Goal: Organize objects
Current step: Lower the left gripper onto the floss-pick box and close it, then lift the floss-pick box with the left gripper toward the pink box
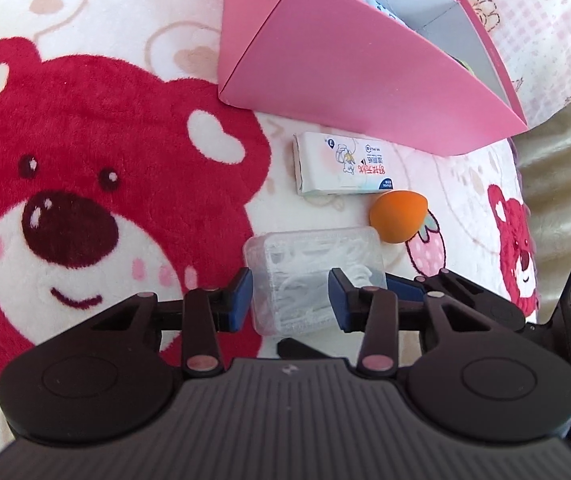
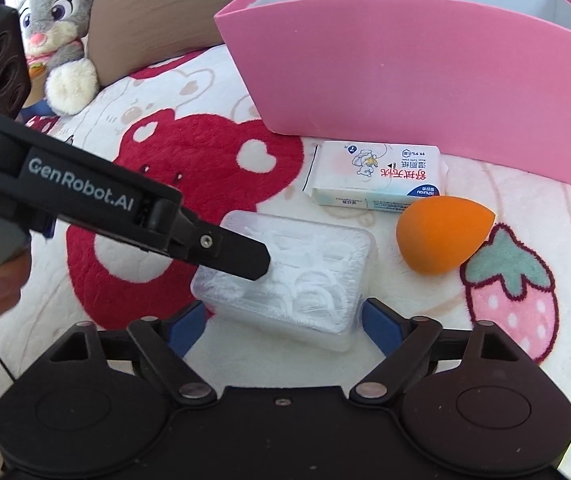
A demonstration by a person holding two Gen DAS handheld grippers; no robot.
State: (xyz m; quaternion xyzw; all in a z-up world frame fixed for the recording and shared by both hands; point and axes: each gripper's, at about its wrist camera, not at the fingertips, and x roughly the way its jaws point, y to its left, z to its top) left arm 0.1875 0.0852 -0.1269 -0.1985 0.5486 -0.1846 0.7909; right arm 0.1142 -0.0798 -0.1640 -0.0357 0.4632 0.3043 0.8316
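A clear plastic box of white floss picks lies on the bear blanket. My left gripper is open, with its blue pads on either side of the box's near part; it also shows in the right wrist view, reaching over the box from the left. My right gripper is open, straddling the box's near end; its finger shows in the left wrist view. Behind the box lie a white wet-wipes pack and an orange makeup sponge.
A pink storage box with grey dividers stands behind the objects and holds some items. A grey plush rabbit sits at the far left against a brown cushion. The blanket covers the surface.
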